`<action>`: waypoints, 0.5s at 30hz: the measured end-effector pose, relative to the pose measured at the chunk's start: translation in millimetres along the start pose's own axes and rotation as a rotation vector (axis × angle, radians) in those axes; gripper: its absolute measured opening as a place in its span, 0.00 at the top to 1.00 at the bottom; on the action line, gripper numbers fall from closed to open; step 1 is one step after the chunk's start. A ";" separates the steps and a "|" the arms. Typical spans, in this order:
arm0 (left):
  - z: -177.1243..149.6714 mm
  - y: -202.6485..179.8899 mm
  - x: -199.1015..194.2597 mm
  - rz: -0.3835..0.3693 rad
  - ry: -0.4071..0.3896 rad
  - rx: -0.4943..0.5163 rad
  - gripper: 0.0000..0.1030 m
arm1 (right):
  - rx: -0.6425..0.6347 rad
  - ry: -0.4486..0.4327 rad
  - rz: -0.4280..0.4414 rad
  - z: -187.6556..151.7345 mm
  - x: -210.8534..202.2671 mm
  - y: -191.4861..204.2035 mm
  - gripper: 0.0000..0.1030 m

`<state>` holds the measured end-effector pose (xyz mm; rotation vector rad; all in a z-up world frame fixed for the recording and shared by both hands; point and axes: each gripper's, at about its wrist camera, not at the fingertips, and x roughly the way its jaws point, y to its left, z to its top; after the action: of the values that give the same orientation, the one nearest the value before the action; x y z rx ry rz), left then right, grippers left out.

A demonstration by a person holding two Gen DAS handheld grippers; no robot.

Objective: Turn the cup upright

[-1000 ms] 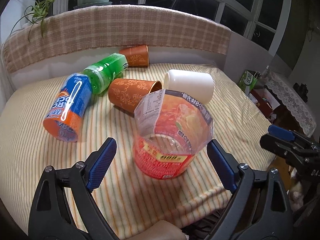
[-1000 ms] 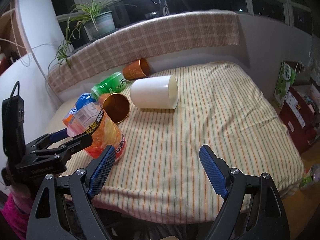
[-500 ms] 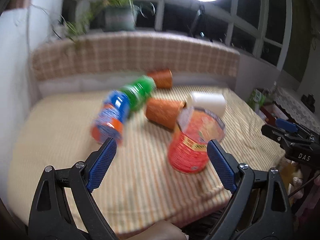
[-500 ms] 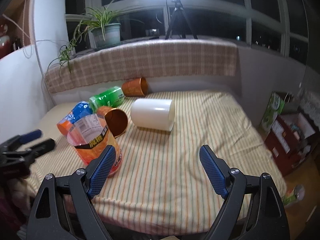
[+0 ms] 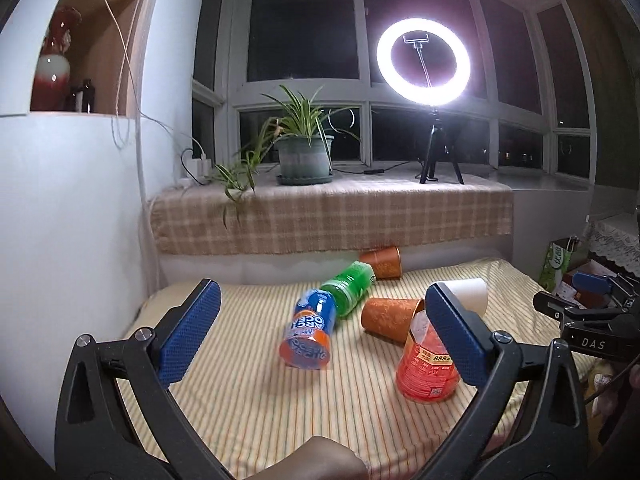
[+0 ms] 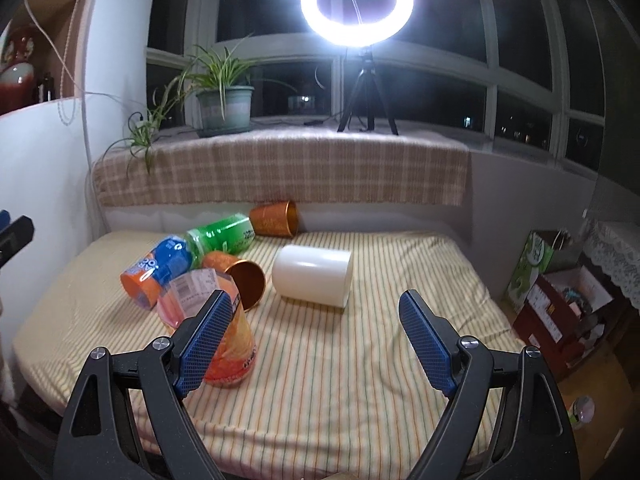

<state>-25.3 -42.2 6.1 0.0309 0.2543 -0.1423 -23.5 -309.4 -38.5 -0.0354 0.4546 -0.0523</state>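
Both grippers hang level above the near edge of the bed, pointing across it toward the window, and both hold nothing.

The left gripper has its jaws spread wide; one blue pad sits at 9 o'clock in its view and the other at 3 o'clock, in front of the red cup. The right gripper is likewise wide, with the white cup lying beyond its gap at 12 o'clock.

The red cup stands upright on the striped sheet near the front edge, mouth up, with a peeled lid flap at its rim. It is apart from both grippers. In the right wrist view the left-hand pad overlaps it.

Just behind it a copper cup lies on its side, mouth toward the camera. At 10 o'clock from it lie a blue can and a green bottle, end to end. A second copper cup lies on its side by the headboard.

The right gripper's tip shows at 3 o'clock in the left wrist view.
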 end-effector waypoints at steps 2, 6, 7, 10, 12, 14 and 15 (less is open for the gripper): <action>1.1 0.3 -2.1 0.007 0.003 -0.002 0.00 | -0.001 -0.012 -0.010 0.6 -1.6 0.3 0.17; 1.1 -0.9 -4.7 0.028 0.010 -0.005 0.00 | 0.002 -0.022 -0.022 1.0 -3.4 -0.9 0.17; 0.9 -1.9 -4.6 0.035 0.011 -0.005 0.00 | 0.001 -0.025 -0.027 0.8 -4.2 -1.2 0.17; 0.7 -2.1 -4.4 0.050 0.014 -0.007 0.00 | 0.004 -0.036 -0.041 1.0 -5.9 -2.8 0.17; 1.5 -1.7 -3.3 0.056 0.018 -0.009 0.00 | 0.007 -0.040 -0.046 1.1 -6.6 -4.4 0.16; 1.7 -0.8 -2.2 0.060 0.022 -0.012 0.00 | 0.016 -0.042 -0.046 1.4 -6.6 -6.3 0.16; 1.6 -0.6 -1.6 0.061 0.023 -0.014 0.00 | 0.022 -0.041 -0.044 1.3 -6.2 -7.2 0.16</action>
<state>-26.6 -42.6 8.1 0.0266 0.2774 -0.0795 -28.8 -316.2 -34.3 -0.0249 0.4121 -0.0999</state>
